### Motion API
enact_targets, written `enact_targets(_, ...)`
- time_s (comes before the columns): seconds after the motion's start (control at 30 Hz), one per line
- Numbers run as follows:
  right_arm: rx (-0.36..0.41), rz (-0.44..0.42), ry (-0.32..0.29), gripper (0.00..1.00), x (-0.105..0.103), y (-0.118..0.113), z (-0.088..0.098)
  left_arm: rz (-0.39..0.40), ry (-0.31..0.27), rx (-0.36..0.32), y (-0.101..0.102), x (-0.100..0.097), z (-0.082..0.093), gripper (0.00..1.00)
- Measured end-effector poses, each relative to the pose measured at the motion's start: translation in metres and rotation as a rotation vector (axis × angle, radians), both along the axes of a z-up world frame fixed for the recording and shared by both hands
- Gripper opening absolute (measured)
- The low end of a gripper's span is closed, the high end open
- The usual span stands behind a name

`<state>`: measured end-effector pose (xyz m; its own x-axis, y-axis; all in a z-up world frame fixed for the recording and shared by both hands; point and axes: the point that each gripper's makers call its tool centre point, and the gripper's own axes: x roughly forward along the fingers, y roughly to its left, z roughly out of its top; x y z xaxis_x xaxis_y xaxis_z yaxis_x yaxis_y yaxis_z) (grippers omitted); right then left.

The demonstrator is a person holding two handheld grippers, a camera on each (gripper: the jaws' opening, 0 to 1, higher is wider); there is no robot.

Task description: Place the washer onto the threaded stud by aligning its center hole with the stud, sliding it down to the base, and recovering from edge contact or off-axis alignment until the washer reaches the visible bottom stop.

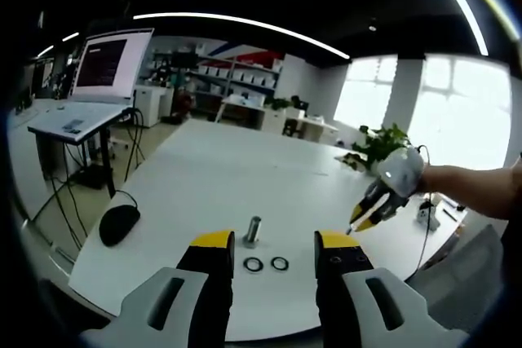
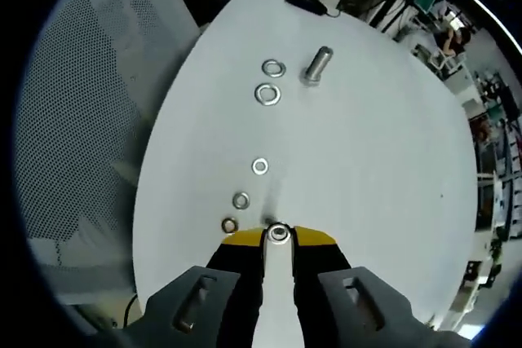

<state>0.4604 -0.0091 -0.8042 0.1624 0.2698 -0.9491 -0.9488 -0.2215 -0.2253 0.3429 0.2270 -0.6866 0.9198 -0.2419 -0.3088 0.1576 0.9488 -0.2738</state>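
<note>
- While the left gripper (image 1: 276, 244) rises from six o'clock of the left gripper view, its two yellow-tipped black jaws stand spread wide with nothing between them, grey moulded housings below.
- At nine o'clock of that view a glossy black mouse (image 1: 119, 223), rounded like a pebble, lies on the white table (image 1: 220, 177), whose top is smooth and matte.
- Near the centre, a short threaded stud (image 1: 252, 231) of dull grey metal stands upright on a flat base, bare of any washer.
- Just below it lie two flat rings (image 1: 266, 264), side by side, dark-looking, thin and round, close together but apart.
- At three o'clock the right gripper (image 1: 364, 222) comes in, held by a person's hand (image 1: 444, 181), its yellow tips angled down over the table.
- A leafy green plant (image 1: 382, 146) stands behind it by the bright windows.
- At nine o'clock of the right gripper view, a grey chair back (image 2: 90, 112) of perforated mesh lies beside the table edge.
- At six o'clock the right gripper's jaws are pressed together on a small silvery washer (image 2: 279, 233), pinched flat-face up at the tips.
- Three loose small washers (image 2: 241, 200) trail toward eleven o'clock, one brassy, two shiny steel.
- Toward twelve o'clock the two larger steel rings and the stud appear again, the stud tilted in the fisheye.
</note>
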Motion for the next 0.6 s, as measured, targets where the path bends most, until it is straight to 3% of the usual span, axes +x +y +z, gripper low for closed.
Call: enact_targets(0.6, 0.025, -0.058, 0.051, 0.13, 0.0019, 0.0029, -0.0084, 0.001, 0.001, 0.001, -0.0007, 0.0, -0.0005, 0.37)
